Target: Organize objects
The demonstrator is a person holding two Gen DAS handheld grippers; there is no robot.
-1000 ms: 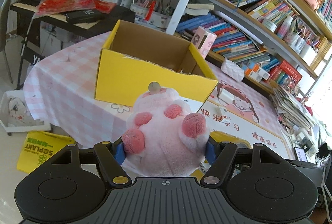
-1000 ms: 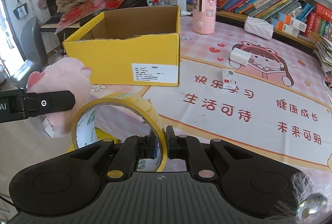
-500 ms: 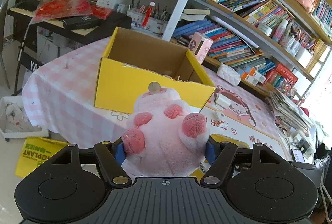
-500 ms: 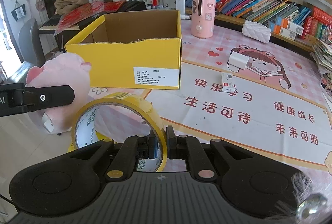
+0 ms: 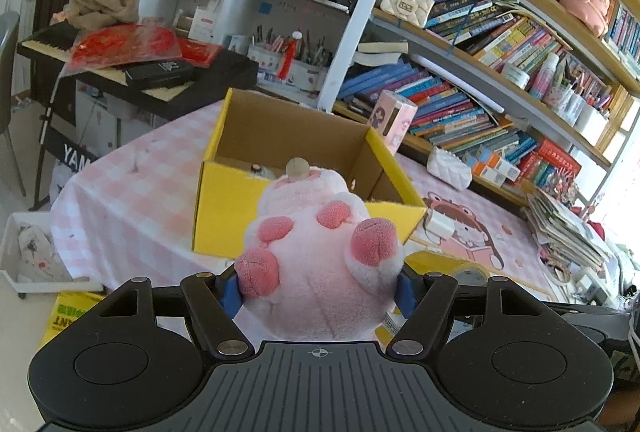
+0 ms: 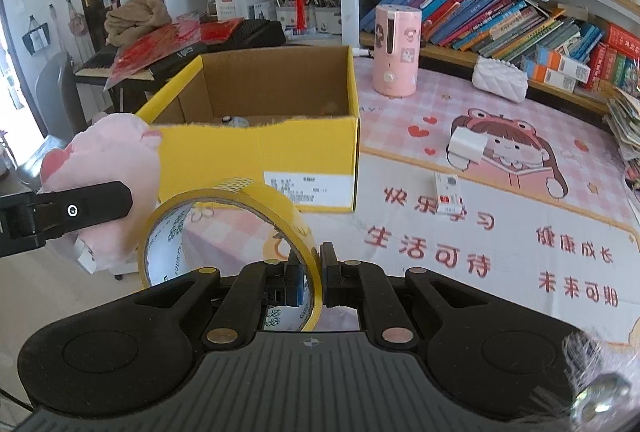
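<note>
Left wrist view: left gripper (image 5: 318,290) clamped on a pink plush pig toy (image 5: 320,272), blue pads pressing its flanks at 9 and 3 o'clock, paws facing the camera, a round tan disc on top at 12. Toy is held in the air in front of the near wall of the open yellow cardboard box (image 5: 288,188), overlapping its rim in view; whether it touches cannot be told. Box sits on the pink checked tablecloth (image 5: 120,192); a small item lies inside, too small to identify. Pink cylindrical appliance (image 5: 390,120) stands at 1 o'clock beyond the box, white quilted pouch (image 5: 448,166) at 2 o'clock.

Right wrist view: right gripper (image 6: 310,274) closed on the band of a yellow tape roll (image 6: 228,232), one finger inside the ring, one outside, roll standing on edge and leaning toward 10 o'clock. Plush pig (image 6: 108,172) at 9 o'clock in the other gripper (image 6: 80,210), just beside the box's (image 6: 280,152) near-left corner. At 2 o'clock on the printed cartoon mat (image 6: 500,232): small white-and-red carton (image 6: 448,192) lying flat, white block (image 6: 466,144) farther off. Pink appliance (image 6: 396,52) at 1 o'clock, behind the box.
</note>
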